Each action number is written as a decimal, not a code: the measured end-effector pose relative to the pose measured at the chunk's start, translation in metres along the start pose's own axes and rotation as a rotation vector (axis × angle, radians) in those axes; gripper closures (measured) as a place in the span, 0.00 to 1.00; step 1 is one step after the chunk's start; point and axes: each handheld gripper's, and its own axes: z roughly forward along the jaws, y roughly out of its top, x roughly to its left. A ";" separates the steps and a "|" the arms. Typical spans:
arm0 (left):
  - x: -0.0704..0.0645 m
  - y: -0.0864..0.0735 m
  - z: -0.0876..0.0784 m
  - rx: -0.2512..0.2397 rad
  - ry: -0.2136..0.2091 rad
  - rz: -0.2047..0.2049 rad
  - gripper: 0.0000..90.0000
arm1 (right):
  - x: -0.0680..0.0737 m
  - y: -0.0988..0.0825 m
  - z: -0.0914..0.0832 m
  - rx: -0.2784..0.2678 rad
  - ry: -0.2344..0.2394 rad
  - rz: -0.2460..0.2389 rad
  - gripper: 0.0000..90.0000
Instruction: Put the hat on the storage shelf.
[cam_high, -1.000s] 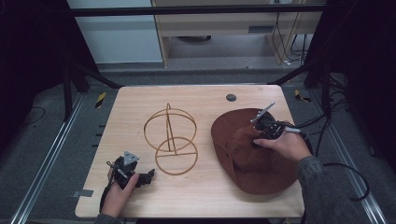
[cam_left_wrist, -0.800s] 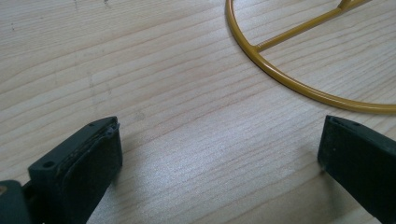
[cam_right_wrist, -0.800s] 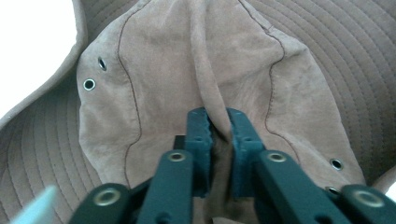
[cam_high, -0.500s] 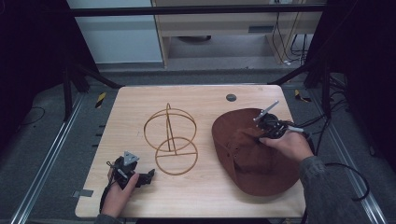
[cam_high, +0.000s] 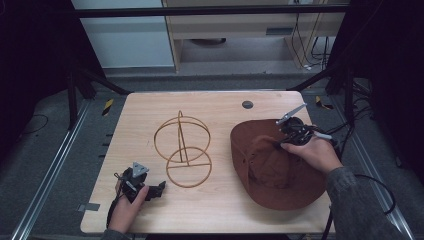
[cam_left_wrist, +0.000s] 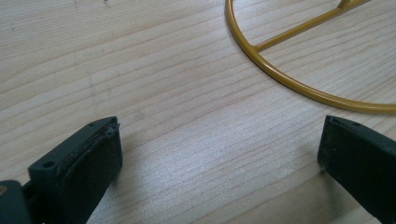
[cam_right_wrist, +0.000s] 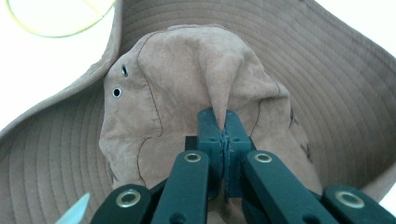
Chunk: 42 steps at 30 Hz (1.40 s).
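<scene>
- We see a brown hat of soft, suede-like cloth lying on the right half of the table; its wide, floppy brim is stitched in close rings.
- In the right gripper view the hat's crown is crumpled, with two small metal eyelets on its side and a seam running over it.
- Our right gripper sits over the far part of the hat; its dark jaws have just been closing and now pinch a raised fold of the crown cloth between them, the fold standing up in a peak.
- Our left gripper rests at the near left of the table with its jaws spread wide and nothing between them, only bare wood under the black pads.
- A wire stand of thin, gold-coloured rod stands mid-table, left of the hat and apart from it: a flat ring base with a cross bar, and upright hoops above.
- The table is pale wood with fine straight grain and rounded corners; a small dark disc sits near its far edge.
- Around it we see a grey floor, dark frame bars, cables at the far right and a pale cabinet beyond.
</scene>
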 end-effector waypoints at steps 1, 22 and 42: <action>0.000 0.000 0.000 0.000 0.000 0.000 0.00 | 0.001 0.001 -0.002 -0.008 0.003 0.004 0.99; 0.000 0.000 0.000 -0.006 -0.001 -0.002 0.00 | 0.026 0.034 -0.083 -0.254 -0.019 -0.020 0.99; 0.000 0.000 0.000 -0.005 -0.001 -0.001 0.00 | 0.057 0.069 -0.122 -0.369 -0.017 -0.086 0.99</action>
